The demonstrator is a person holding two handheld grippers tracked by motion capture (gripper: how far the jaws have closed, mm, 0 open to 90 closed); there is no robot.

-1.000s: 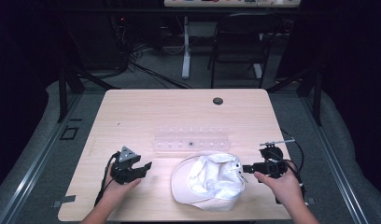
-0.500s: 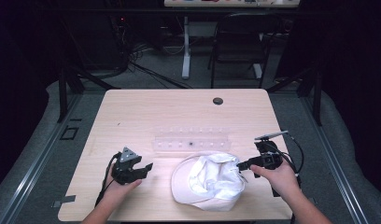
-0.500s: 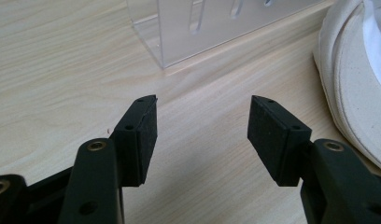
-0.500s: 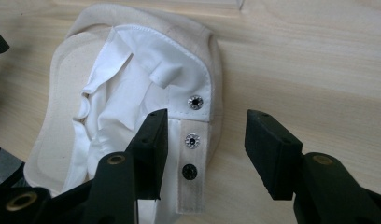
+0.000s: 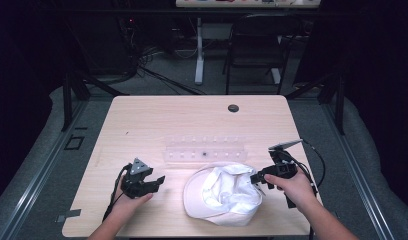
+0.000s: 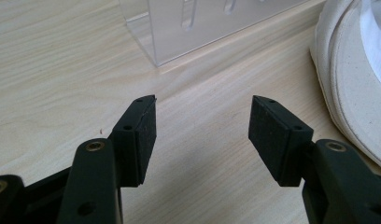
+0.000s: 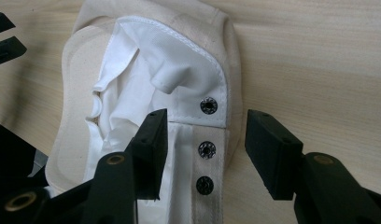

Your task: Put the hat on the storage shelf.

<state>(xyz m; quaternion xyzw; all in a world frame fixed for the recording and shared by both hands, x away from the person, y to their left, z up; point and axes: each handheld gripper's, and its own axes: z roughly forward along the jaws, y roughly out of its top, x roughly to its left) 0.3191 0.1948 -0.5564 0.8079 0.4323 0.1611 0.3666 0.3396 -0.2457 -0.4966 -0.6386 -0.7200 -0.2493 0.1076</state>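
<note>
The cream cap (image 5: 223, 196) lay upside down on the table (image 5: 192, 120), its white lining up. Its snap strap (image 7: 207, 149) sat between the spread jaws of the right gripper (image 7: 205, 140), whose jaws had just been closing a little; the pads did not yet press on it. The left gripper (image 6: 202, 126) stood open over bare wood, holding nothing, the cap's brim just to its right. A clear plastic rack (image 5: 206, 150) lay just beyond both grippers.
</note>
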